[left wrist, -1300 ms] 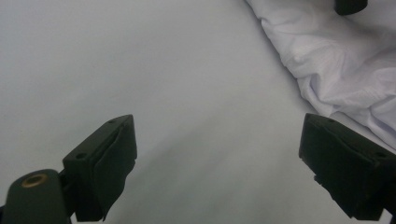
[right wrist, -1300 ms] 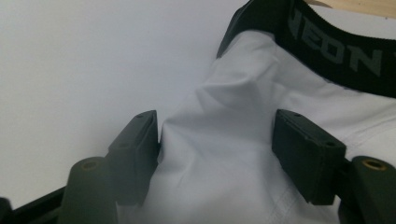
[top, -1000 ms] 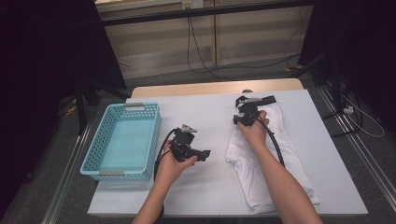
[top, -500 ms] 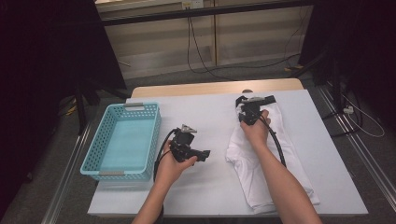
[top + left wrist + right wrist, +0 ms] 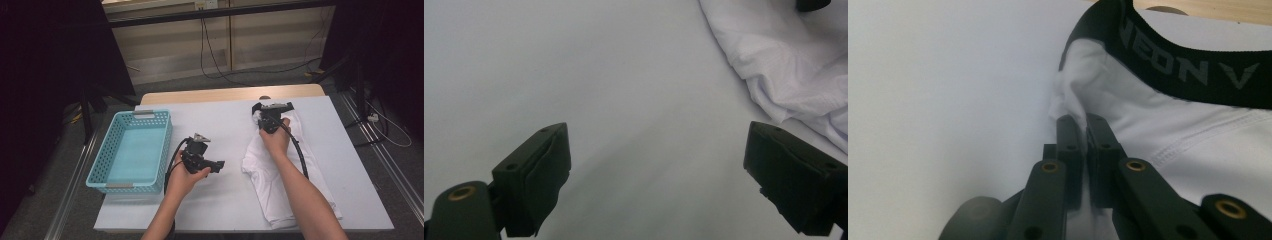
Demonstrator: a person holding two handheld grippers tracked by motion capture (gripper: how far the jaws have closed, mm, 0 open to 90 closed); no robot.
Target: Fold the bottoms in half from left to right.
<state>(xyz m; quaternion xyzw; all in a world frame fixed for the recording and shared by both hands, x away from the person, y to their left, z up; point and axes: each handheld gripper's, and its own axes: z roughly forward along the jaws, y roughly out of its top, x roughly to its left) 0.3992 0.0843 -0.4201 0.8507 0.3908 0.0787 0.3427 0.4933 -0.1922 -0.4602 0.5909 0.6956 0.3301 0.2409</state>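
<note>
Between the right gripper's (image 5: 1082, 125) just-closed fingertips sits a pinch of the white garment (image 5: 1168, 120) near its black waistband (image 5: 1178, 60); lift slowly, left gripper (image 5: 656, 165) waiting agape beside it.

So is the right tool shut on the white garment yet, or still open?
Shut on it: the right tool has just closed, its jaws pinching a fold of the white garment just below the black waistband.

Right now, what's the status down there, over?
Right gripper just closed, pinching white garment near its black waistband. Left gripper open over bare table. Nothing in the way.
</note>
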